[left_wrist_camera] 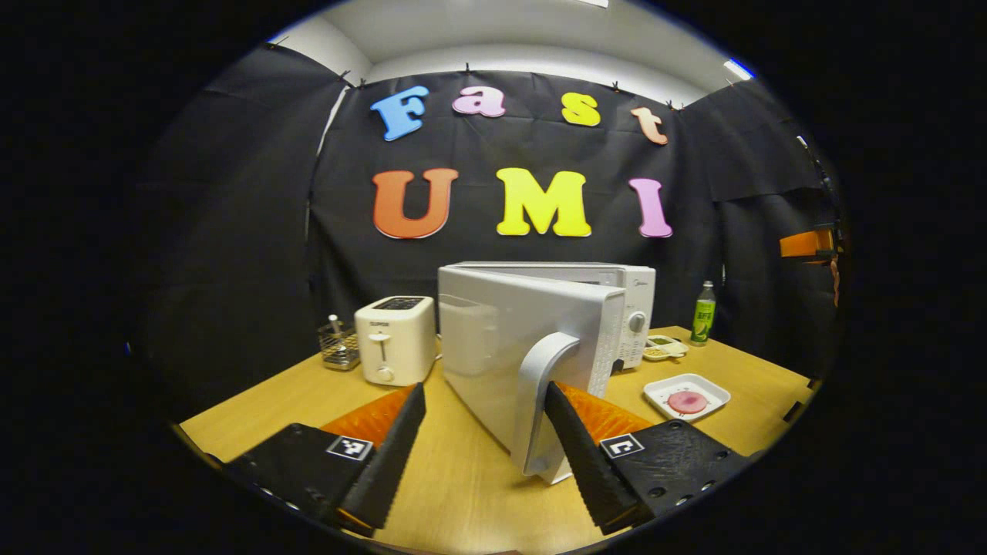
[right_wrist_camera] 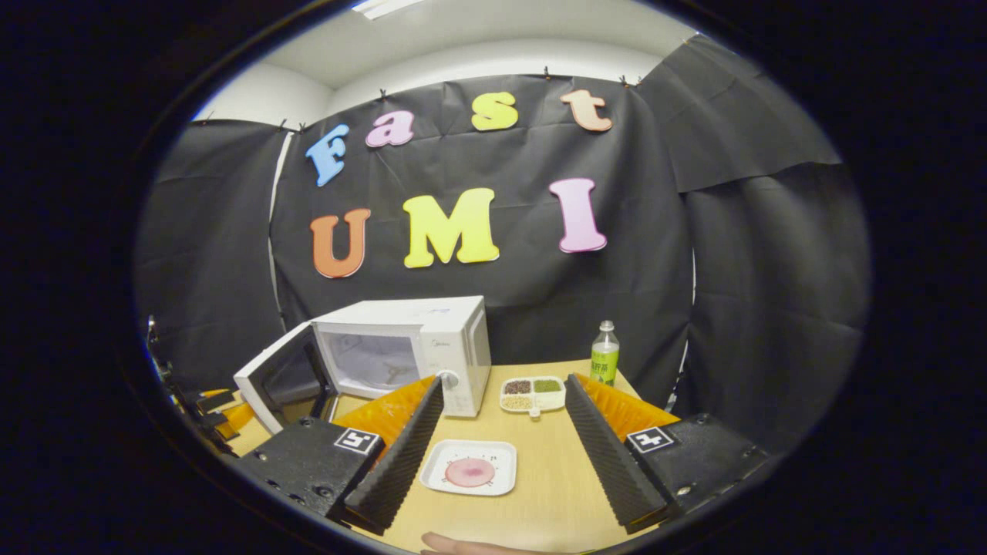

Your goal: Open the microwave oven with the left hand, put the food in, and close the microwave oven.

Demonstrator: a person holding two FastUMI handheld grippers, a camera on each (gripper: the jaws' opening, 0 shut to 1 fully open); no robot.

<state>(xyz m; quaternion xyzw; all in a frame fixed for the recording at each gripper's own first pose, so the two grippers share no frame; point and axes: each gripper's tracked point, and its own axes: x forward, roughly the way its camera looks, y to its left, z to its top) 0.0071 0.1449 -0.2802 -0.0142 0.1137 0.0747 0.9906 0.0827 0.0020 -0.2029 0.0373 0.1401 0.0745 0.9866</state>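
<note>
One microwave oven (right_wrist_camera: pixel 401 351) stands on the wooden tabletop (right_wrist_camera: pixel 540 470), door (left_wrist_camera: pixel 509 351) swung open. One white tray (right_wrist_camera: pixel 469 467) holding a pink food slice (right_wrist_camera: pixel 469 472) lies at the right tongs' (right_wrist_camera: pixel 501 447) twelve o'clock; both right and left tongs (left_wrist_camera: pixel 486 443) gape apart. One toaster (left_wrist_camera: pixel 395 339), one bottle (right_wrist_camera: pixel 604 353), one four-part snack dish (right_wrist_camera: pixel 532 393).

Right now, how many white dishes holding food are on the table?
2: a white square plate with a pink round slice near the front, and a white divided tray of grains behind it, beside the white microwave. Others may be hidden.
</note>
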